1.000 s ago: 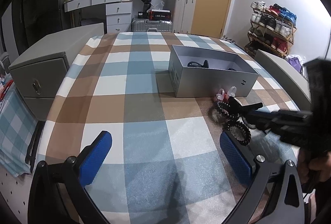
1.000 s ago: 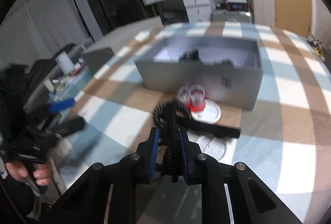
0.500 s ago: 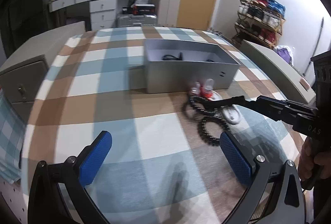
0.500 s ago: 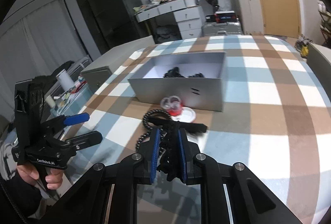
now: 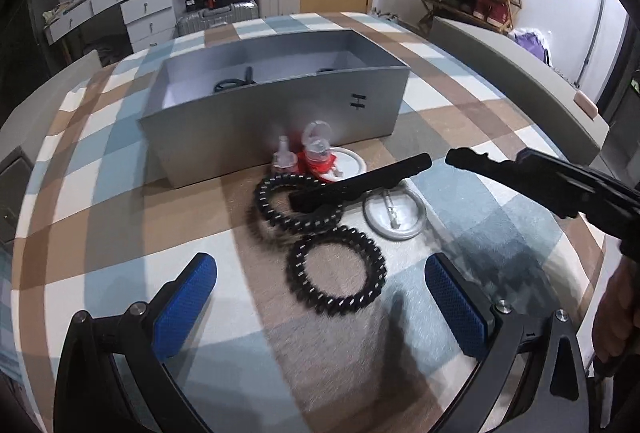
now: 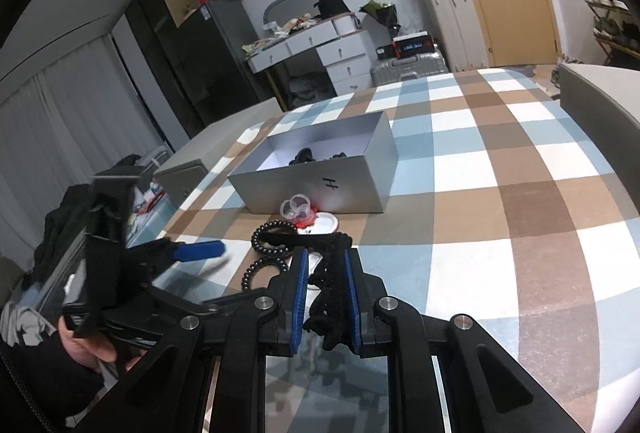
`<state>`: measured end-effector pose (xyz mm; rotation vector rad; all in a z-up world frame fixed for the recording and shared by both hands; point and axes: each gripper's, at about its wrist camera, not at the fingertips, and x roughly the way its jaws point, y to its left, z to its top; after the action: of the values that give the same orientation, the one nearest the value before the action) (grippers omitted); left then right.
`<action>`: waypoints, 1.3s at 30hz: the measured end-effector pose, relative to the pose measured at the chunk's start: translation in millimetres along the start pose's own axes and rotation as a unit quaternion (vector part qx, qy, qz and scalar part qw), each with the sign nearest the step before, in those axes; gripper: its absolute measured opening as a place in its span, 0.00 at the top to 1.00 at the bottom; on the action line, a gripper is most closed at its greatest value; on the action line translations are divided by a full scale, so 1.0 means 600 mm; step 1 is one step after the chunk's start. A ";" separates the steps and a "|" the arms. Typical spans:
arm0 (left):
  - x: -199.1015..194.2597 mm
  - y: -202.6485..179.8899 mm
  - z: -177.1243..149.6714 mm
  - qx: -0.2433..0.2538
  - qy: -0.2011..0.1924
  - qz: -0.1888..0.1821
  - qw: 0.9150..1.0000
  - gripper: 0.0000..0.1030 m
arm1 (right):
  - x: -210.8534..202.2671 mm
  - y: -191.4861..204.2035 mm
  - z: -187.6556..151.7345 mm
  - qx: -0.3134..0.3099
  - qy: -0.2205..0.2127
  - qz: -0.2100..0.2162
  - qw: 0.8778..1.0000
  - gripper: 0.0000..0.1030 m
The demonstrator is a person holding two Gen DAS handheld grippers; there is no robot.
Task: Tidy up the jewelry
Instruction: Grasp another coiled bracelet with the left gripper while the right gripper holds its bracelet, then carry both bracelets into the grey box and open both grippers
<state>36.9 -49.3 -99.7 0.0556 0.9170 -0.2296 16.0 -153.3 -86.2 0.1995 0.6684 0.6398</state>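
Right gripper (image 6: 325, 265): blue pads closed on a black beaded strand (image 6: 332, 293); seen in the left wrist view as a dark arm (image 5: 560, 185) entering from the right edge.
Black beaded strand: long axis running up the frame between the pads in the right wrist view, far end bent toward the upper left, near end hanging in a bunch at lower centre.
Left gripper (image 5: 320, 297): blue pads standing wide apart at the lower left and lower right of its own view, nothing between them but cloth and one ring; in the right wrist view at left (image 6: 200, 251), gripped by a hand (image 6: 86, 349).
Two black coiled spiral bracelets (image 5: 336, 273): flat on the cloth, centre of the left wrist view, touching like a figure eight, axis slanting from upper left to lower right.
Black bar-shaped piece (image 5: 360, 183): lying across the upper ring, long axis rising toward the right.
Grey open rectangular box (image 5: 280, 121): upper centre, long side facing the camera, dark items inside.
Clear and red small containers (image 5: 316, 153): just in front of the box wall.
White round lids (image 5: 394, 217): right of the rings.
Brown, blue and white checked tablecloth (image 5: 120, 233): under everything.
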 end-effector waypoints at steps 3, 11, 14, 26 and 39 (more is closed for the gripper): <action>0.012 -0.004 0.001 0.009 0.015 0.020 1.000 0.01 | -0.006 -0.002 -0.001 -0.002 -0.006 0.001 1.000 0.84; 0.009 -0.011 -0.003 0.030 0.030 0.014 0.999 0.18 | -0.020 -0.004 0.000 -0.008 -0.021 -0.001 1.000 0.84; 0.005 -0.010 0.001 0.027 0.032 0.009 0.999 0.37 | -0.019 -0.007 0.000 -0.002 -0.021 0.002 1.000 0.83; -0.003 -0.019 0.002 0.046 0.037 -0.002 0.998 0.68 | -0.025 0.000 -0.002 -0.013 -0.018 0.003 1.000 0.83; -0.028 0.008 -0.022 0.012 0.026 -0.011 1.000 0.69 | -0.024 0.016 0.012 -0.021 -0.021 0.010 1.000 0.83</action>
<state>17.5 -40.0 -94.6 0.0741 0.9675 -0.2607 7.3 -154.5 -69.8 0.1807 0.6136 0.6663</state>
